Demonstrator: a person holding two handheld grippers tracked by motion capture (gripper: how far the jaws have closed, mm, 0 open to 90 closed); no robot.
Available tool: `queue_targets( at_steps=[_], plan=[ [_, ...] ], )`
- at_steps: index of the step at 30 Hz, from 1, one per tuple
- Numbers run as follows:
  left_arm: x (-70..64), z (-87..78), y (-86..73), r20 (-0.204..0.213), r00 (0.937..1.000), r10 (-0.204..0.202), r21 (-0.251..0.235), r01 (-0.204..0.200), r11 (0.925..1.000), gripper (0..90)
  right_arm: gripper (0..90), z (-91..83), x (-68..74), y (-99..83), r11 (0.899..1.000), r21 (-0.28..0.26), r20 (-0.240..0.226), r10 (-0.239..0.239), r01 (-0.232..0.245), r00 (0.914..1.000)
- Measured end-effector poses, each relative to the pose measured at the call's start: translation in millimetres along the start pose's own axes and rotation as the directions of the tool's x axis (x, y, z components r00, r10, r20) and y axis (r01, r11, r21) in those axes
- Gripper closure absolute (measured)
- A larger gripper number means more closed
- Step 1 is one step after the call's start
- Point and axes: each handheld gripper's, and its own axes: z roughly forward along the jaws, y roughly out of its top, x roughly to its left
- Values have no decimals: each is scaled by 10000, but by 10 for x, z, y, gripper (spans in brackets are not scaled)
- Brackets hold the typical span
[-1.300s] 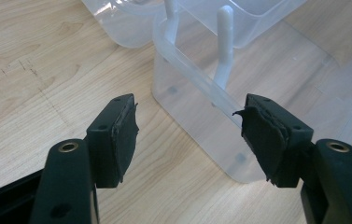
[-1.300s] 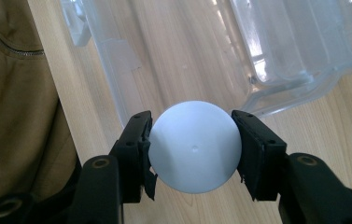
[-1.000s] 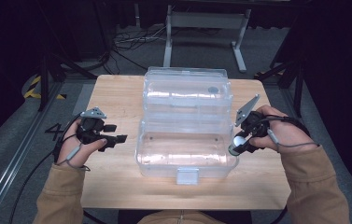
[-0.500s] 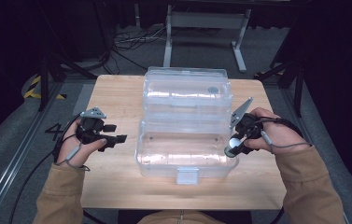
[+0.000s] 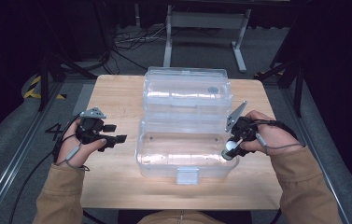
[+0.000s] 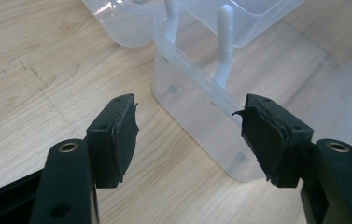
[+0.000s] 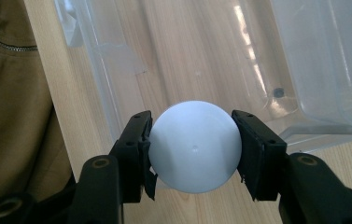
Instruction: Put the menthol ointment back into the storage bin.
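Note:
A clear plastic box (image 5: 183, 154) stands open in the middle of the wooden table, its lid (image 5: 187, 93) laid back behind it. My right gripper (image 5: 229, 150) is shut on a white ball (image 5: 230, 146) (image 7: 193, 145) and holds it over the box's right end, above the open tray (image 7: 173, 56). My left gripper (image 5: 116, 138) (image 6: 190, 135) hovers open just left of the box, jaws wide apart and pointing at the box's left wall (image 6: 197, 107), with nothing between them.
The wooden table (image 5: 117, 98) has bare room on both sides of the box. A white latch (image 5: 187, 175) hangs at the box's front. Cables and a metal stand (image 5: 201, 28) lie on the floor beyond the table.
My right gripper has moved left and slightly down with the white ball, from beside the box's right edge to over its right end. The left gripper has stayed put.

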Motion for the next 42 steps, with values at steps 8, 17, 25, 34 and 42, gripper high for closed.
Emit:
queue_targets(
  at_steps=[8, 17, 25, 34, 42],
  plan=[
    [0, 0, -1, -2, 10000, 5, 6, -5, 10000, 363, 507, 92, -11, -13, 9999, 167, -110, 21, -19, 9999],
    [0, 4, -1, -13, 10000, 14, 19, -14, 10000, 363, 507, 175, -18, -32, 9996, 272, -150, 57, -52, 9999],
    [-2, 3, -2, -4, 10000, -3, 10, 3, 10000, 363, 507, 265, -18, -33, 9991, 405, -234, 108, -98, 9997],
    [-1, 7, -3, 6, 10000, 3, 29, -3, 10000, 363, 507, 353, -25, -53, 9988, 467, -306, 161, -147, 9994],
    [-1, 11, -3, 22, 10000, 10, 37, -10, 10000, 362, 506, 427, -27, -62, 9981, 594, -329, 170, -151, 9993]
  ],
)
